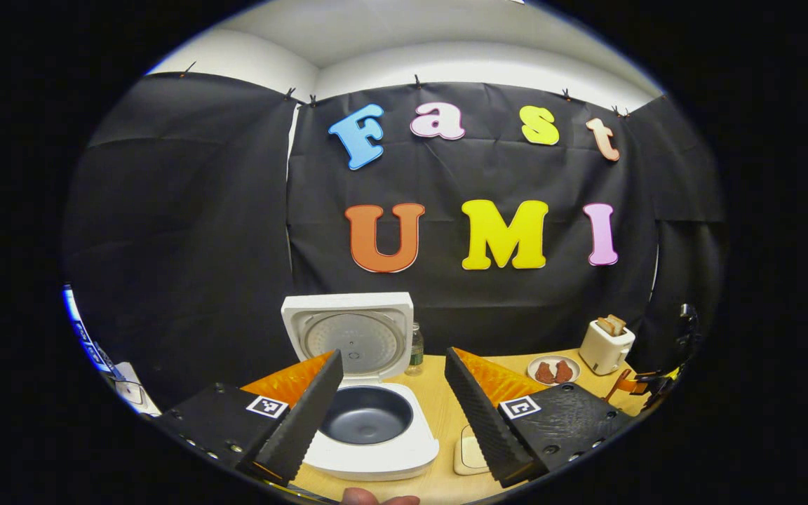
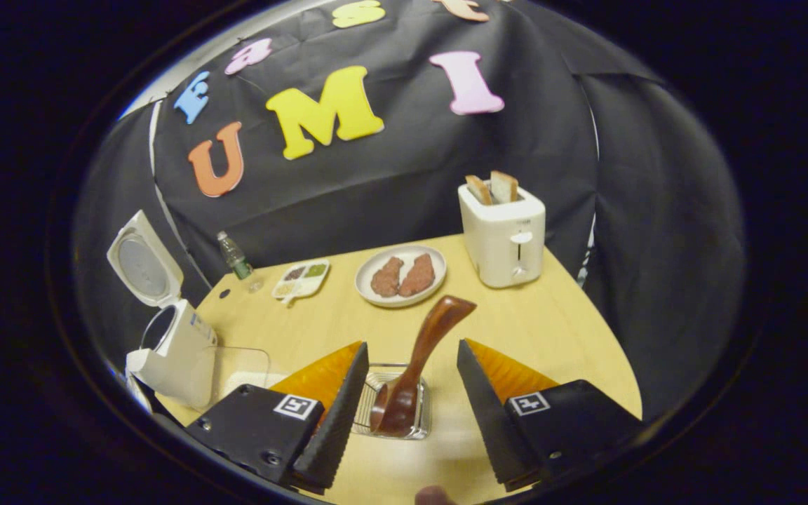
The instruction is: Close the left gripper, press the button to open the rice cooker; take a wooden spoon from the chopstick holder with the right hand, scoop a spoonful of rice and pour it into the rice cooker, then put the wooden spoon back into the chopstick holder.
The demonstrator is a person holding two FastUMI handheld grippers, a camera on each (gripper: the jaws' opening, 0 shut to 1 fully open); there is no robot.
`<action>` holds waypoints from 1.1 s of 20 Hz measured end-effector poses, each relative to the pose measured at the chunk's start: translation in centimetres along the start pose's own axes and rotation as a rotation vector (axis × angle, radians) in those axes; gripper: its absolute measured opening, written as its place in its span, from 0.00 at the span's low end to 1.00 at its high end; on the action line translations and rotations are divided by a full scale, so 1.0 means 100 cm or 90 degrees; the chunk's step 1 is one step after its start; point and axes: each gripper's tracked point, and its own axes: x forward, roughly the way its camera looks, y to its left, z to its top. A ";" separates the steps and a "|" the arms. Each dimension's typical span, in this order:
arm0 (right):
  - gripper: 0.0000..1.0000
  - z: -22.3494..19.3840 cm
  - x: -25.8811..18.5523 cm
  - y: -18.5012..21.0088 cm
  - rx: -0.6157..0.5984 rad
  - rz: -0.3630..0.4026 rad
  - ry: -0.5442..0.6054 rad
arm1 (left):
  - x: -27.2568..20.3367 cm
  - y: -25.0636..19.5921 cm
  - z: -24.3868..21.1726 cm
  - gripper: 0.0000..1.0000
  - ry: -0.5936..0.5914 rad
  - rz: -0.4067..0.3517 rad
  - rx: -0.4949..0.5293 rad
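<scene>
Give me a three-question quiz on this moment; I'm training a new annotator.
1. True or false: the rice cooker lid is shut.
2. What does the wooden spoon sit in? A) the chopstick holder B) the plate C) the toaster
3. Fill in: the right gripper is ____, one finger on each side of the spoon.

Key: 1 false, the lid stands up; 2 A; 3 open.

white rice cooker (image 1: 369, 449) w/ dark grey pot, dark brown wooden spoon (image 2: 414, 372), white toaster (image 2: 503, 235)
</scene>
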 end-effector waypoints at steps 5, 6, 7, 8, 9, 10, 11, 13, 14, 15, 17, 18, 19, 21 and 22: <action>0.64 -0.007 0.041 0.000 0.032 0.042 0.030 | 0.001 0.011 -0.009 0.94 0.033 0.047 -0.016; 0.52 -0.006 0.043 0.003 0.032 0.051 0.031 | 0.001 0.011 -0.008 0.94 0.034 0.049 -0.018; 0.52 -0.008 0.045 0.006 0.034 0.060 0.034 | 0.001 0.010 -0.009 0.94 0.035 0.050 -0.018; 0.39 -0.008 0.043 0.007 0.038 0.065 0.037 | 0.002 0.010 -0.009 0.94 0.036 0.052 -0.017; 0.37 -0.007 0.039 0.007 0.039 0.065 0.036 | 0.002 0.010 -0.010 0.94 0.036 0.053 -0.018; 0.32 -0.007 0.038 0.006 0.040 0.064 0.035 | 0.003 0.010 -0.009 0.95 0.036 0.053 -0.021; 0.24 -0.009 0.032 0.008 0.039 0.067 0.037 | 0.004 0.010 -0.009 0.94 0.035 0.053 -0.022; 0.23 -0.011 0.020 0.010 0.032 0.062 0.042 | 0.004 0.012 -0.009 0.95 0.038 0.051 -0.031; 0.23 -0.012 0.013 0.013 0.026 0.060 0.041 | 0.004 0.013 -0.007 0.95 0.036 0.047 -0.038; 0.23 -0.013 0.008 0.015 0.015 0.056 0.040 | 0.004 0.014 -0.007 0.95 0.033 0.043 -0.043; 0.20 -0.012 0.001 0.019 -0.006 0.038 0.035 | 0.004 0.019 -0.008 0.95 0.030 0.034 -0.052; 0.18 -0.007 -0.002 0.020 -0.010 0.024 0.029 | 0.004 0.023 -0.008 0.95 0.027 0.029 -0.057; 0.09 0.001 -0.007 0.024 -0.012 0.014 0.018 | 0.004 0.026 -0.007 0.95 0.025 0.024 -0.062; 0.12 0.020 -0.021 0.032 -0.020 -0.013 -0.009 | 0.003 0.036 -0.008 0.95 0.020 0.015 -0.070; 0.11 0.030 -0.028 0.039 -0.031 -0.025 -0.024 | 0.004 0.042 -0.007 0.94 0.016 0.010 -0.074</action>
